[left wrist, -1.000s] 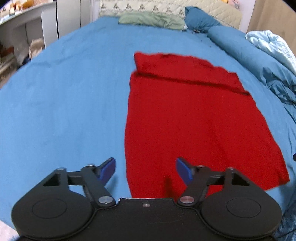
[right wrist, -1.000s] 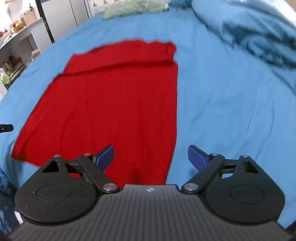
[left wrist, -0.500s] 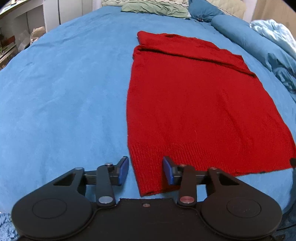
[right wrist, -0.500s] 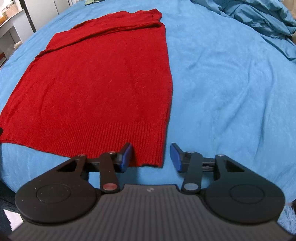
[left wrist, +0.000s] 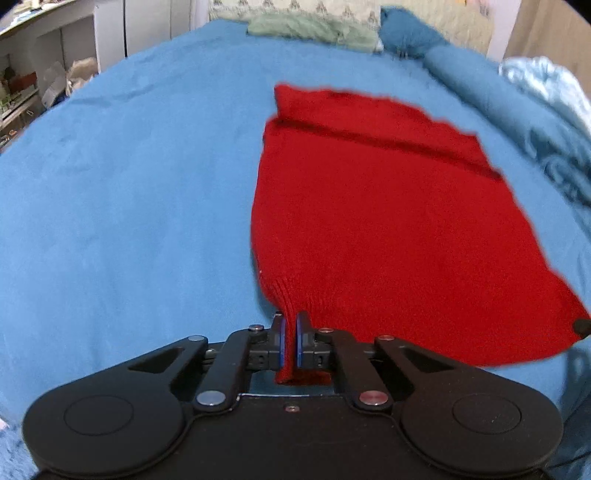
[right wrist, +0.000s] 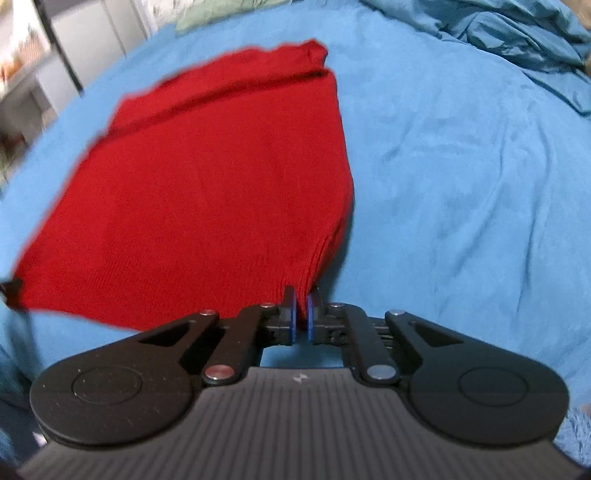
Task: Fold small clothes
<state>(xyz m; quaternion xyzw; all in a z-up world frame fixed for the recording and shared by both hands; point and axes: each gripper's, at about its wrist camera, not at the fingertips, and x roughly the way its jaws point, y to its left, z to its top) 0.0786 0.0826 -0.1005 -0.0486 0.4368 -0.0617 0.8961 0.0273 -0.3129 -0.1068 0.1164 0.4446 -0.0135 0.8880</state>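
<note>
I see one red knitted garment spread on the bed's blue sheet, filling the centre and right of the left wrist view and the centre and left of the right wrist view. Its far end, toward the top of both frames, carries one folded-over band; its ribbed hem lies at the near end, by my tools.

I have two tools, each with two blue-padded fingers. My left tool has just closed and now pinches the hem's left corner, low in the centre of its frame; red cloth shows between the pads and hangs out behind them. My right tool has just closed too and pinches the hem's right corner, low in the centre of its frame, the knit bunched into ridges above the pads.

At the top of the left wrist view lie one pale green pillow and one teal pillow. One rumpled blue duvet sits upper right in the right wrist view.
</note>
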